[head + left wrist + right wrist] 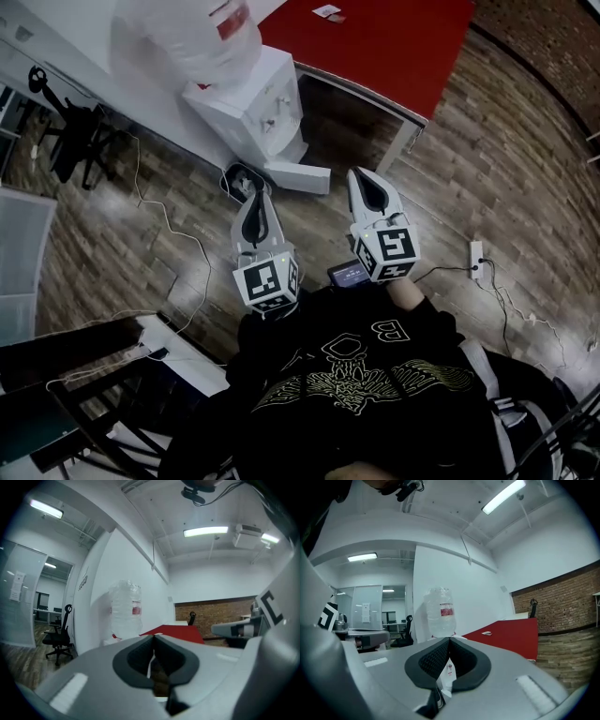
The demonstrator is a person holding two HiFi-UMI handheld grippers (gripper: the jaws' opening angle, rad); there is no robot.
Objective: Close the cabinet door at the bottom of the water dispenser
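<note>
Open cabinet door (298, 177) lies just ahead, long axis crosswise. Right hand-held gripper (365, 182) looks nearer its free end than left hand-held gripper (254, 199). Both have jaws closed, nothing held.

Left gripper (257, 199) and right gripper (364, 183) side by side, held level, pointing forward, fingers (436, 660) of both pressed together

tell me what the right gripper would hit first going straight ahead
Probably the water dispenser: its white front shows right behind the closed tips of the right gripper, its bottle above. Nothing seems between them, but depth is unclear.
</note>
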